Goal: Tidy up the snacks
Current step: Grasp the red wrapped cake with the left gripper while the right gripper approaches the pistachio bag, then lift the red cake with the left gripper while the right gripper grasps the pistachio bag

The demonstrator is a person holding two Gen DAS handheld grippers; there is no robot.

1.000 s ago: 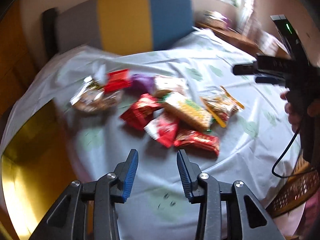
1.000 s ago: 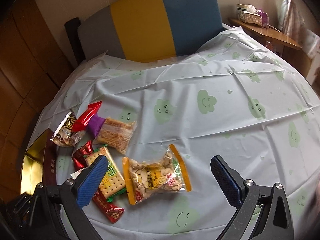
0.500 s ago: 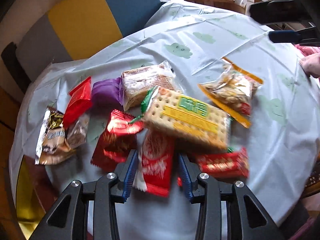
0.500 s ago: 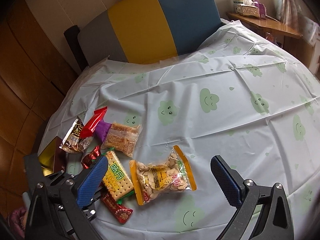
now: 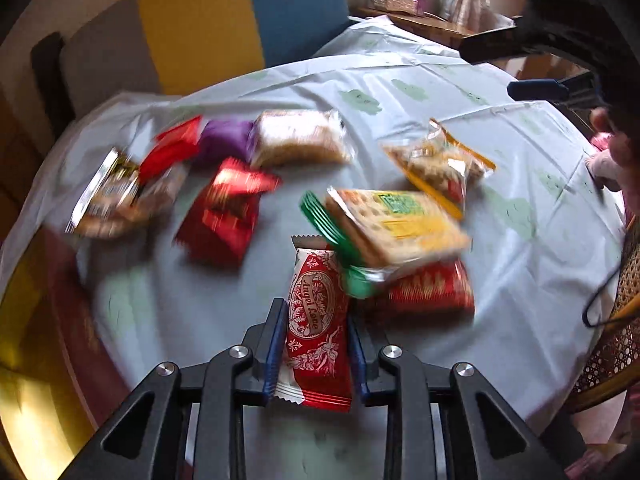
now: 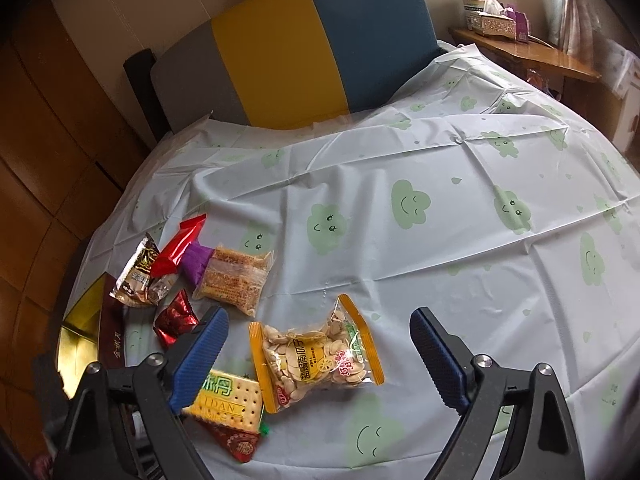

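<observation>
My left gripper [image 5: 316, 332] is shut on a red and white wafer packet [image 5: 316, 328], both blue pads pressing its sides. Beyond it lie a cracker pack [image 5: 396, 228], a red packet [image 5: 428, 290] under it, a seed bag [image 5: 440, 164], two red packets [image 5: 228, 212], a brown cake pack [image 5: 300, 140], a purple packet [image 5: 224, 140] and a foil packet [image 5: 108, 196]. My right gripper [image 6: 320, 352] is open and empty above the seed bag [image 6: 316, 356] and next to the cracker pack [image 6: 228, 396].
The round table has a pale cloth [image 6: 440, 208] with green clouds. A gold and maroon box [image 5: 32, 340] sits at the left edge and also shows in the right wrist view [image 6: 92, 332]. A grey, yellow and blue chair back [image 6: 288, 52] stands behind. A wicker chair [image 5: 616, 332] is at right.
My left gripper came down over the red and white wafer packet and closed on it; the view is blurred with motion. My right gripper moved slightly forward, staying open.
</observation>
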